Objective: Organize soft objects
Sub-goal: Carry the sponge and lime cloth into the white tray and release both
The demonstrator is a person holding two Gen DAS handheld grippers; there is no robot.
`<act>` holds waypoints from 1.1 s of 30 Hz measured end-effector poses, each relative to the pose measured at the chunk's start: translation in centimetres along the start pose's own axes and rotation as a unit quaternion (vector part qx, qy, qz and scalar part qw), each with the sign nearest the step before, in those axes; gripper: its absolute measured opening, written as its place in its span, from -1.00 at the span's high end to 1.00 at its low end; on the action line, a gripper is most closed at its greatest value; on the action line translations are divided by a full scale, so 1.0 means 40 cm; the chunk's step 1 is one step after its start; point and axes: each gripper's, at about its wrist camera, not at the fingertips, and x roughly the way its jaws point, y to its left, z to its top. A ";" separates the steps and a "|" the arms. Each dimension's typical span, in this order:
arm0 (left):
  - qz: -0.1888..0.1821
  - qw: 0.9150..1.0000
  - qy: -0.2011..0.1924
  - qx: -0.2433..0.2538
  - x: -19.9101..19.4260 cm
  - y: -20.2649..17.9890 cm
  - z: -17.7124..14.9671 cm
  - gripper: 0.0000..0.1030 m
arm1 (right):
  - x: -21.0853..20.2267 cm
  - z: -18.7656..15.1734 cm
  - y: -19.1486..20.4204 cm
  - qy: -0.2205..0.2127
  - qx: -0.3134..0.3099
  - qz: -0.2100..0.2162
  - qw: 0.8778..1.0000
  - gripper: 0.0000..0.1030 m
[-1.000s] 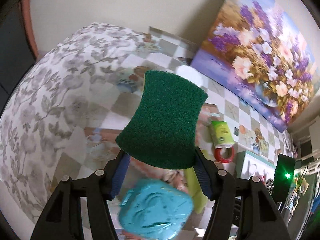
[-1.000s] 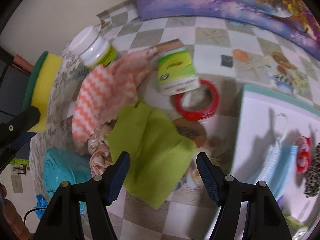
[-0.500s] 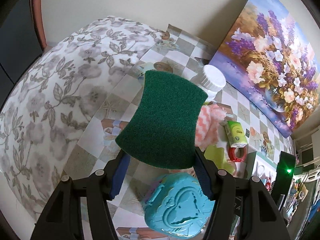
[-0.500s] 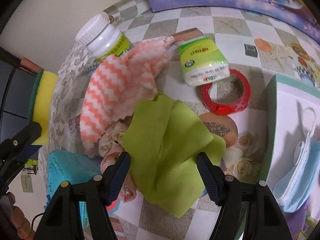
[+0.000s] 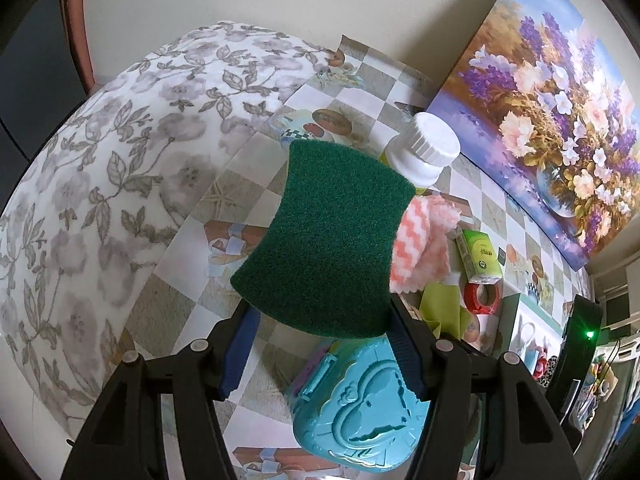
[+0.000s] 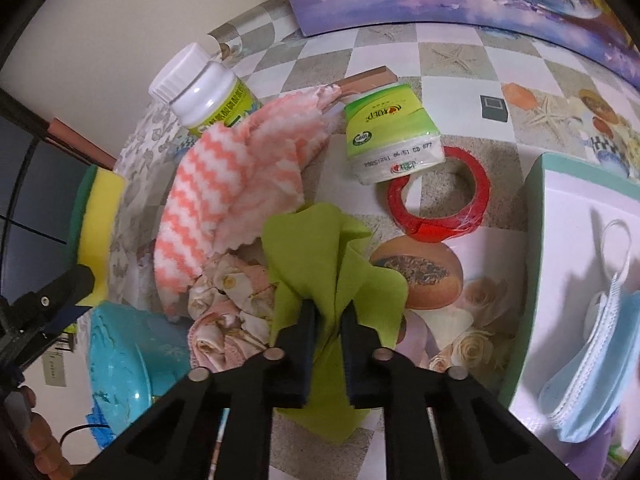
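The right tongs (image 6: 329,334) pinch the thin lime-green felt cloth (image 6: 320,256) bunched on the tabletop (image 6: 460,76); it may slip free when lifted. The left tongs (image 5: 326,344) hold the green-and-yellow scouring sponge (image 5: 326,240) aloft by one end, so it could twist out.

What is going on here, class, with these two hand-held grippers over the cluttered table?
A person is sorting soft things. The left hand-held gripper holds a green scouring sponge above the checked tablecloth. The right hand-held gripper is shut on a bunched lime-green cloth. A pink zigzag cloth lies beside it, and a face mask sits in the box.
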 end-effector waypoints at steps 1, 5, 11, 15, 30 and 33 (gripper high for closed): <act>0.000 1.000 0.000 0.000 -0.002 0.000 -0.001 -0.25 | -0.003 0.001 -0.002 -0.002 0.000 0.003 1.000 0.84; 0.002 1.000 -0.003 0.000 -0.012 -0.001 -0.006 -0.25 | -0.031 -0.001 -0.005 -0.012 0.002 0.013 1.000 0.86; -0.001 1.000 -0.013 0.000 -0.044 -0.021 -0.010 -0.25 | -0.120 -0.004 -0.015 -0.043 0.006 0.027 0.999 0.87; -0.007 1.000 -0.026 0.006 -0.077 -0.057 -0.016 -0.25 | -0.181 -0.008 -0.022 -0.068 0.013 0.032 0.997 0.87; -0.071 0.994 -0.046 0.070 -0.141 -0.333 -0.086 -0.25 | -0.480 -0.024 -0.148 -0.192 0.060 -0.018 0.979 0.87; -0.077 0.993 -0.044 0.083 -0.133 -0.384 -0.106 -0.25 | -0.527 -0.038 -0.190 -0.206 0.075 -0.045 0.975 0.87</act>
